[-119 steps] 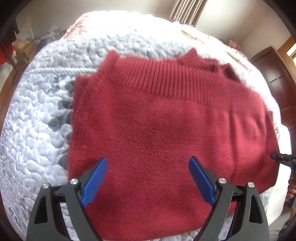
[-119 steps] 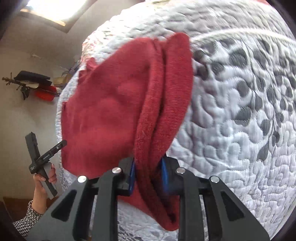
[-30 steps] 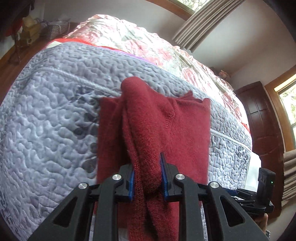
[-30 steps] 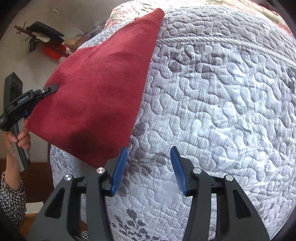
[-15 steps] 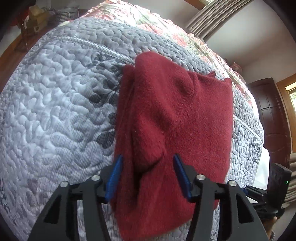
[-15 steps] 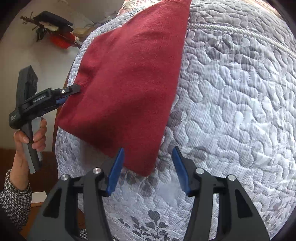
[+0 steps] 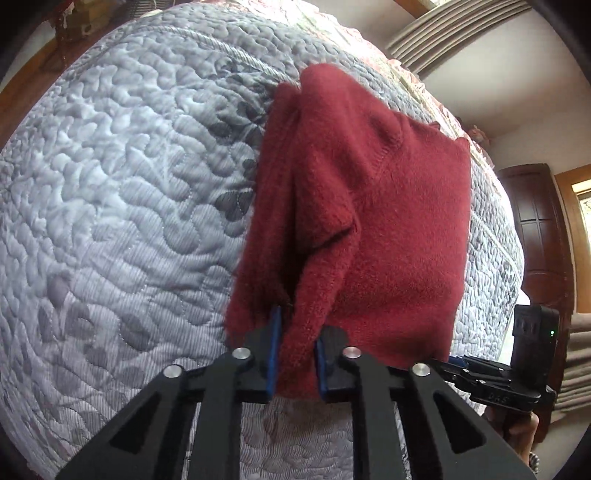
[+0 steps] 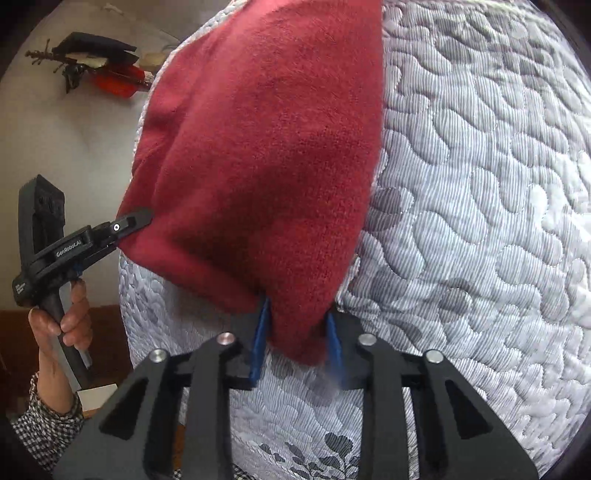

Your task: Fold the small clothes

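A folded red knit sweater (image 7: 388, 221) lies on the grey quilted bed (image 7: 129, 184). My left gripper (image 7: 296, 356) is shut on a bunched fold at the sweater's near left corner, with fabric pinched between the blue pads. In the right wrist view the sweater (image 8: 258, 166) hangs down towards me, and my right gripper (image 8: 297, 347) is shut on its near corner, slightly blurred. The left gripper (image 8: 133, 221) also shows there, clamped on the sweater's left corner and held by a hand (image 8: 62, 317). The right gripper's body (image 7: 491, 380) shows at lower right in the left wrist view.
The quilt (image 8: 480, 184) spreads wide to the right of the sweater. A dark wooden door (image 7: 543, 240) and curtains (image 7: 443, 33) stand beyond the bed. Red and black items (image 8: 99, 70) sit against the wall at upper left. A checked sleeve (image 8: 44, 432) is at lower left.
Half a second ago both grippers stood open around the sweater's near edge; now both have shut on it. One second ago the left one still pinched a fold.
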`<action>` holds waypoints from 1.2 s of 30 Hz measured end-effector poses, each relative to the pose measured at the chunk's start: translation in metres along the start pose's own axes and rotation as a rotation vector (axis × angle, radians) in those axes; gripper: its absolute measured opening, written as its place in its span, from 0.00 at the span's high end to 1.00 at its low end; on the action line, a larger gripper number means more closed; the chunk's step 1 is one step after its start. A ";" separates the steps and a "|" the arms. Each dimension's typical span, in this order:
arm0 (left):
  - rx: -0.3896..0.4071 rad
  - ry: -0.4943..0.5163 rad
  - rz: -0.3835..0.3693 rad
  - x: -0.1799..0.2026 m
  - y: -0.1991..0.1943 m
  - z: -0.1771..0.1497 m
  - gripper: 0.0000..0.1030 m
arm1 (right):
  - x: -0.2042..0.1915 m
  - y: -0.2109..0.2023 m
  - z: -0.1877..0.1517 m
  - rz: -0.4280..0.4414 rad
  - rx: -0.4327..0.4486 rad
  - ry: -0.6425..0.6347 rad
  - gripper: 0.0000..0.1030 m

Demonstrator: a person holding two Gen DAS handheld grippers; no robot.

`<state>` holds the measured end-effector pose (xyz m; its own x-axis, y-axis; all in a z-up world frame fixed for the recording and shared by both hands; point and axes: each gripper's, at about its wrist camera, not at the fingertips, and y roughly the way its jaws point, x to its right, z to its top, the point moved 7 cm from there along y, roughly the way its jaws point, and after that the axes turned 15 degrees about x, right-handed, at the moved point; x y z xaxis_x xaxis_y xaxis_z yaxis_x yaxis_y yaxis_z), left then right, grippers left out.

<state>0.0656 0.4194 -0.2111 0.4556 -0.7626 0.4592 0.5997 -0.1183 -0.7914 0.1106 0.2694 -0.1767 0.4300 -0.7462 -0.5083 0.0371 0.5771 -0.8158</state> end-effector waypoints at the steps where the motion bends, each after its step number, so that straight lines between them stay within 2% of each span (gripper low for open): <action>1: 0.018 0.006 -0.008 0.001 -0.006 0.003 0.92 | -0.003 -0.006 -0.003 -0.001 0.019 -0.020 0.79; 3: 0.052 0.044 -0.018 0.004 -0.018 0.005 0.93 | -0.013 -0.016 -0.004 0.001 0.052 -0.047 0.80; 5: 0.050 0.064 -0.022 0.001 -0.018 0.002 0.93 | -0.017 -0.018 -0.005 -0.010 0.064 -0.060 0.80; 11: 0.012 0.099 -0.015 -0.016 0.014 -0.015 0.93 | 0.000 0.023 -0.016 -0.098 0.012 -0.042 0.80; 15: 0.002 0.138 -0.046 -0.009 0.013 -0.013 0.87 | -0.002 0.025 -0.018 -0.107 0.008 -0.034 0.72; 17: -0.022 0.118 -0.093 -0.004 0.006 -0.006 0.79 | -0.003 0.019 -0.011 -0.103 0.007 -0.046 0.66; 19: -0.040 0.104 -0.119 -0.004 -0.002 0.007 0.62 | -0.004 0.009 -0.005 -0.140 0.024 -0.083 0.60; 20: -0.016 0.098 -0.117 -0.002 -0.006 0.020 0.55 | -0.005 0.003 0.001 -0.157 0.036 -0.101 0.54; 21: 0.011 0.098 -0.109 -0.002 -0.008 0.031 0.46 | -0.006 -0.005 0.009 -0.164 0.054 -0.110 0.53; 22: 0.036 0.098 -0.105 0.000 -0.008 0.043 0.42 | -0.005 -0.012 0.017 -0.163 0.069 -0.108 0.53; 27: 0.085 0.082 -0.058 0.007 0.030 0.110 0.41 | 0.012 -0.021 0.066 -0.202 0.134 -0.138 0.51; 30: 0.048 0.062 -0.035 0.011 0.064 0.131 0.41 | 0.022 -0.011 0.093 -0.204 0.152 -0.101 0.50; 33: 0.026 0.079 -0.020 0.013 0.089 0.139 0.43 | 0.030 0.000 0.109 -0.215 0.158 -0.092 0.50; 34: 0.022 0.070 -0.025 0.016 0.094 0.141 0.55 | 0.032 0.004 0.112 -0.214 0.155 -0.087 0.50; 36: 0.012 0.054 -0.038 0.019 0.097 0.139 0.68 | 0.034 0.007 0.116 -0.193 0.153 -0.076 0.50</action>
<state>0.2238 0.4824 -0.2229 0.3968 -0.7908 0.4661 0.6241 -0.1400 -0.7687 0.2305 0.2868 -0.1682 0.4678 -0.8236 -0.3207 0.2587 0.4746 -0.8413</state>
